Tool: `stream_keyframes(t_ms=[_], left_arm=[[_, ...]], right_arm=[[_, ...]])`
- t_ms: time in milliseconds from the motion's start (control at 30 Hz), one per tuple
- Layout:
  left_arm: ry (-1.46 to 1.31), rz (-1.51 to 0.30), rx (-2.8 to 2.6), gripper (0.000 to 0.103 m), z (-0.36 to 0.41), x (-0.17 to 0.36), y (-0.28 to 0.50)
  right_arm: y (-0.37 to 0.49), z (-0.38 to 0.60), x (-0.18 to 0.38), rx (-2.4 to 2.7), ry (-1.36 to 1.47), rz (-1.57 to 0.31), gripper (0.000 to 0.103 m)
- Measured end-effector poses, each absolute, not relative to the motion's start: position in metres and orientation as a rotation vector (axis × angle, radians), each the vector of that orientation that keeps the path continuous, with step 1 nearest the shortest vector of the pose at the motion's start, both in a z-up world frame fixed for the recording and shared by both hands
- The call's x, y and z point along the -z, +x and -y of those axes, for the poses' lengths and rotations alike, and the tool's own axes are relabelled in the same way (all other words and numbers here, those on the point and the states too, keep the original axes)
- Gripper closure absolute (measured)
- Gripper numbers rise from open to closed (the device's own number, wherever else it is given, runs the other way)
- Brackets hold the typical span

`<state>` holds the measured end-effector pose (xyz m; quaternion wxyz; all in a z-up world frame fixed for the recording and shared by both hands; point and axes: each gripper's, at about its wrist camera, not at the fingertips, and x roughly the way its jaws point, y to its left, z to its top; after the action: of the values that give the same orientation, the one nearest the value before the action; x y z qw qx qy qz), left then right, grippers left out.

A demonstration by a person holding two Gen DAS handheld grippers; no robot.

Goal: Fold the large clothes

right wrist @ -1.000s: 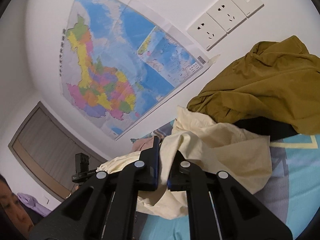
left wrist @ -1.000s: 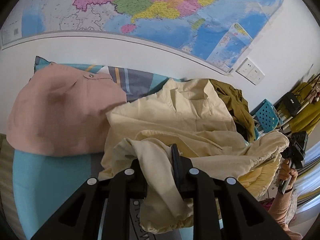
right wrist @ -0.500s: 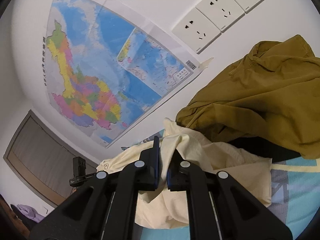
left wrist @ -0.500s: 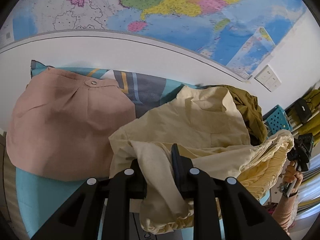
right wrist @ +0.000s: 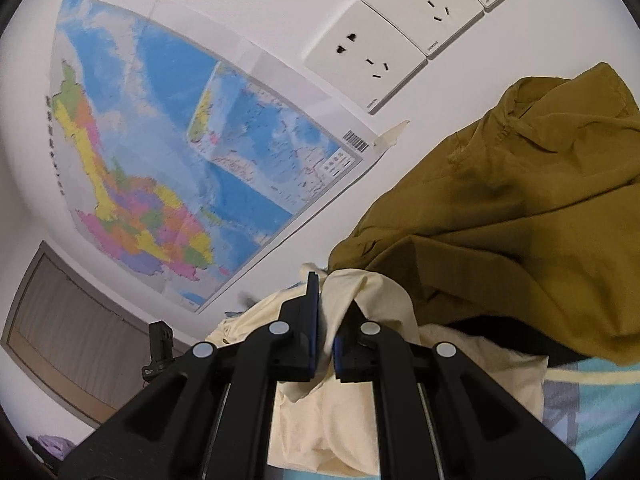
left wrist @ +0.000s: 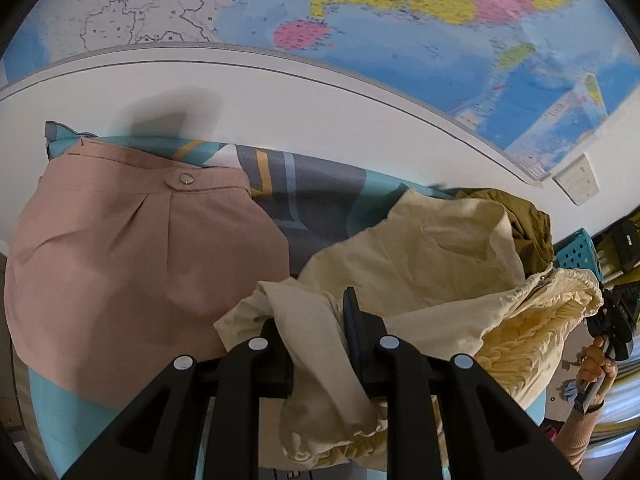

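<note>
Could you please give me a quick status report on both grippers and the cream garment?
Left gripper and right gripper both shut on cream garment, bunched, unfolded. Pink garment beside it, olive garment close behind.

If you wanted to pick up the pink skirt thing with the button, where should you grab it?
Probably the flat waistband along the far edge of the folded dusty-pink cloth skirt, near its round metal button. It is a firm, straight edge lying clear on the patterned blue bedcover. Come from above, at the wall side.
</note>
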<state>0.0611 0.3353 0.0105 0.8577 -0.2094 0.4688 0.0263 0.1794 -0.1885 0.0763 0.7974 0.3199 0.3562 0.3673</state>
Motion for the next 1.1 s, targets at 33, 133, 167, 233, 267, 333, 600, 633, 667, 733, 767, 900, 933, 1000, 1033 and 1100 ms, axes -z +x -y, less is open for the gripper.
stream_keyframes(t_ms=[33,133,167,233,267,333,600,633,667,733,767,900,933,1000,1033,1100], left_arm=[[-0.440,-0.989,-0.058,0.084,-0.335,-0.009,0.065],[-0.441,-1.008,-0.073,0.084,-0.337,-0.002,0.075],[-0.435,-1.013,-0.080,0.084,-0.337,0.000,0.079],[-0.444,-1.019,-0.083,0.084,-0.339,0.005,0.086],[-0.446,-1.024,-0.085,0.084,-0.340,0.008,0.089],[-0.460,-1.032,-0.087,0.083,-0.343,0.013,0.095],[-0.537,-1.075,-0.082,0.082,-0.360,0.036,0.116],[-0.548,-1.082,-0.080,0.081,-0.362,0.039,0.118],[-0.557,-1.086,-0.076,0.081,-0.364,0.041,0.120],[-0.564,-1.089,-0.070,0.081,-0.364,0.044,0.122],[-0.565,-1.089,-0.069,0.081,-0.364,0.044,0.122],[-0.555,-1.055,-0.031,0.071,-0.359,0.038,0.118],[-0.564,-1.041,-0.016,0.067,-0.359,0.036,0.115],[-0.590,-1.006,0.025,0.055,-0.361,0.031,0.107],[-0.609,-0.987,0.040,0.052,-0.363,0.028,0.102],[-0.628,-0.947,0.075,0.035,-0.366,0.022,0.091]], right_arm=[[0.185,0.186,-0.074,-0.783,0.696,-0.773,0.097],[0.196,0.181,-0.068,-0.763,0.705,-0.795,0.097],[0.200,0.179,-0.066,-0.759,0.703,-0.799,0.097],[0.207,0.177,-0.061,-0.749,0.723,-0.812,0.091],[0.209,0.176,-0.060,-0.749,0.720,-0.813,0.085],[0.211,0.175,-0.060,-0.735,0.709,-0.807,0.071],[0.170,0.161,-0.082,-0.751,0.532,-0.708,0.038],[0.157,0.149,-0.086,-0.773,0.452,-0.694,0.037],[0.146,0.136,-0.089,-0.783,0.366,-0.689,0.037],[0.126,0.101,-0.089,-0.756,0.163,-0.673,0.037],[0.121,0.087,-0.086,-0.760,0.096,-0.679,0.037],[0.115,0.025,-0.061,-0.722,-0.165,-0.703,0.038],[0.117,0.009,-0.051,-0.652,-0.264,-0.680,0.040],[0.125,-0.005,-0.037,-0.617,-0.332,-0.681,0.055],[0.128,-0.006,-0.035,-0.611,-0.335,-0.679,0.072],[0.134,-0.005,-0.034,-0.628,-0.297,-0.689,0.092]])
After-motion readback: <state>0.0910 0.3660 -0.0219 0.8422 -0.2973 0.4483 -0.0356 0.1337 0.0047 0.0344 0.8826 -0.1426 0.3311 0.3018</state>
